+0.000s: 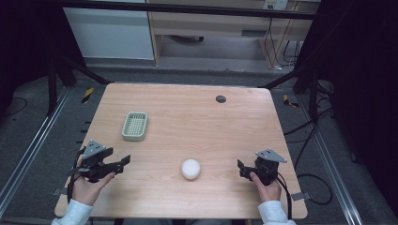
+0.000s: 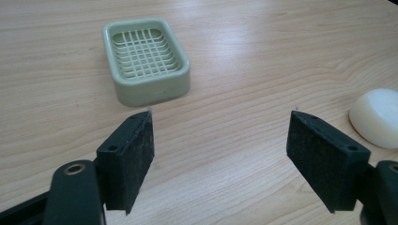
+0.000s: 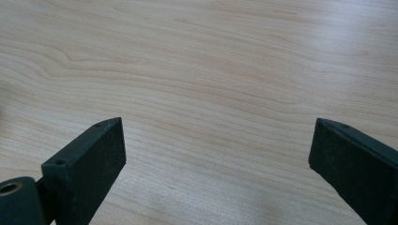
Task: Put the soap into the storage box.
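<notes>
A pale green soap dish (image 1: 135,126) with a slotted grid floor lies left of the table's middle; it lies ahead and left of the jaws in the left gripper view (image 2: 146,60). A white rounded soap bar (image 1: 190,168) rests near the front centre, and its edge shows at the right (image 2: 378,117). My left gripper (image 1: 121,162) is held low at the front left, open, with nothing between its jaws (image 2: 220,143). My right gripper (image 1: 242,168) sits at the front right, to the right of the soap, open over bare wood (image 3: 217,150).
The wooden table (image 1: 197,117) has a small dark round grommet (image 1: 220,99) near its far edge. Black frame bars and cables stand around the table, with cabinets behind. A hand and white sleeve hold each gripper at the front edge.
</notes>
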Motion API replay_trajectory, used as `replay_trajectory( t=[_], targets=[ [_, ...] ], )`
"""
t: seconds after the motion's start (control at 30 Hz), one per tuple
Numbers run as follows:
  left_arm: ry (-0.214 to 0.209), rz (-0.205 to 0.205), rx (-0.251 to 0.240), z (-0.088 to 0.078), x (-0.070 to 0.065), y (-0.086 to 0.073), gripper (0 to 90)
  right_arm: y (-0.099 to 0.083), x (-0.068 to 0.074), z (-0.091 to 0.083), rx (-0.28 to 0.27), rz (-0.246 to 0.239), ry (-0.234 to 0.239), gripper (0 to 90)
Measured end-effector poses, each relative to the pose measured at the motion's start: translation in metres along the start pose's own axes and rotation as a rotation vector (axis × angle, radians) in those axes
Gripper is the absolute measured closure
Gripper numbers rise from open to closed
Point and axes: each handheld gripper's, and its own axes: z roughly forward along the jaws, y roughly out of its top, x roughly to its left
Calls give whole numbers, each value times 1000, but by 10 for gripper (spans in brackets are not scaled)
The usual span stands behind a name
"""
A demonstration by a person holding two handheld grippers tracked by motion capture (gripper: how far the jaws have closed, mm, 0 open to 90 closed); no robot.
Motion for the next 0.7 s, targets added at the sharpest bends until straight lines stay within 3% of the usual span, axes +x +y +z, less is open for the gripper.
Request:
replay_trajectory(
  t=[0.2,0.7],
  targets=[
    [-14,37,-14,-3,-12,8,232,0,0,0,0,9,8,45],
    [-72,136,40,12,-43,26,228,0,0,1,4,-4,2,45]
  ],
)
